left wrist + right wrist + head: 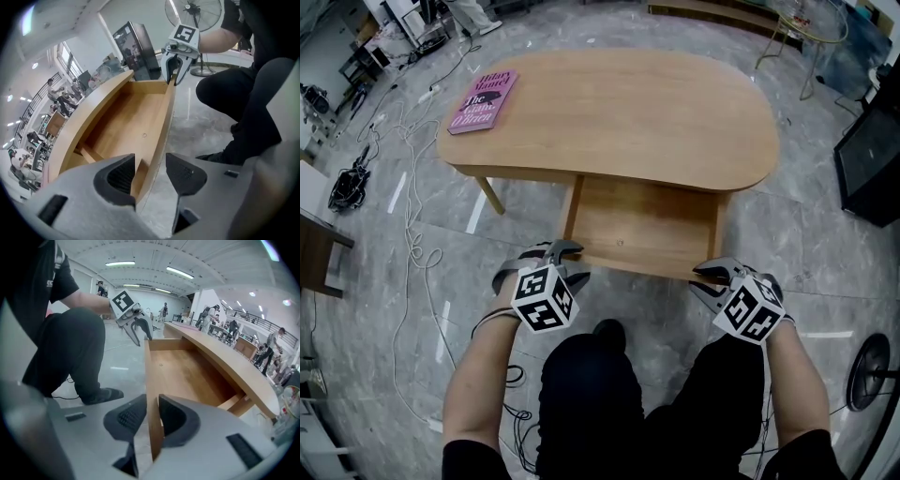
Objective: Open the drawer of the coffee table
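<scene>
The left gripper [151, 172] had its jaws standing apart, astride the front panel [161, 133] of the drawer [126, 126]. The inner pad [121, 176] lay close against the panel's inside face. The outer pad stood clear of the wood with a gap between, so nothing was clamped. The right gripper [151, 417] had its jaws closed on the same panel toward its other end, one pad on each face, both pressing the wood.

In the head view the two grippers sat at the drawer's near corners, left at the left corner and right at the right. The drawer was pulled out from under the top of the coffee table [619, 103], with its bare wooden bottom showing. A pink book [483, 100] lay at the tabletop's far left. The person's legs [581, 394] were folded between the grippers, over a grey marbled floor [825, 272].
</scene>
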Demonstrator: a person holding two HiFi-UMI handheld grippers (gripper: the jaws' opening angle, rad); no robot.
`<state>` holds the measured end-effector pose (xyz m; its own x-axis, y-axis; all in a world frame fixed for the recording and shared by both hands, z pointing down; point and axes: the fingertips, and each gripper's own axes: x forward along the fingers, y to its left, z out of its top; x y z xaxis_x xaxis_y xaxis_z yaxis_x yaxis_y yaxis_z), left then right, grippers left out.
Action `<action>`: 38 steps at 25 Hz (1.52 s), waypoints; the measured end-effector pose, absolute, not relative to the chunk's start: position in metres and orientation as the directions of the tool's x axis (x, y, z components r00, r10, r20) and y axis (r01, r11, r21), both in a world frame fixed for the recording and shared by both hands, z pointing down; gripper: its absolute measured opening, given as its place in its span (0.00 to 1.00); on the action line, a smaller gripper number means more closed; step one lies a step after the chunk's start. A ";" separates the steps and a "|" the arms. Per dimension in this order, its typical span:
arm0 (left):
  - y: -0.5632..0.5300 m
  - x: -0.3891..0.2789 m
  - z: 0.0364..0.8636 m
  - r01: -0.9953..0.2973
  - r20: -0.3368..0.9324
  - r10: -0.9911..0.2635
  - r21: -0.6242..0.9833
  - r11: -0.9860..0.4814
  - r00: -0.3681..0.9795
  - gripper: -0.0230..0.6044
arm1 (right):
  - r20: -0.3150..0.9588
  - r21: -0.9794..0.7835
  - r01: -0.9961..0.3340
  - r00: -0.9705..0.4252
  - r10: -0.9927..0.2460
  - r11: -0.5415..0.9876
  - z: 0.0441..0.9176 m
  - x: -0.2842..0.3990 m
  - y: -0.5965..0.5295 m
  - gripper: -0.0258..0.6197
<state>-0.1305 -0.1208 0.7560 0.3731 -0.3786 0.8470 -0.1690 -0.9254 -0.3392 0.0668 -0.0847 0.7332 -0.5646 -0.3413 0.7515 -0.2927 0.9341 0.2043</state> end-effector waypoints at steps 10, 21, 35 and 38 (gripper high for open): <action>-0.116 -0.130 0.764 -0.155 0.853 -0.372 -0.338 -0.928 0.367 0.24 | 0.762 0.225 -0.242 -0.561 -0.325 0.944 0.738 0.067 -0.072 0.16; -0.128 -0.127 0.754 -0.172 0.822 -0.397 -0.358 -0.918 0.408 0.25 | 0.754 0.262 -0.264 -0.545 -0.368 0.928 0.728 0.071 -0.088 0.17; -0.132 -0.128 0.719 -0.329 0.729 -0.392 -0.239 -0.914 0.561 0.34 | 0.645 0.193 -0.337 -0.664 -0.378 0.921 0.690 0.061 -0.095 0.19; -0.145 -0.118 0.674 -0.431 0.578 -0.428 -0.142 -0.891 0.695 0.29 | 0.532 0.163 -0.430 -0.720 -0.447 0.888 0.662 0.064 -0.108 0.17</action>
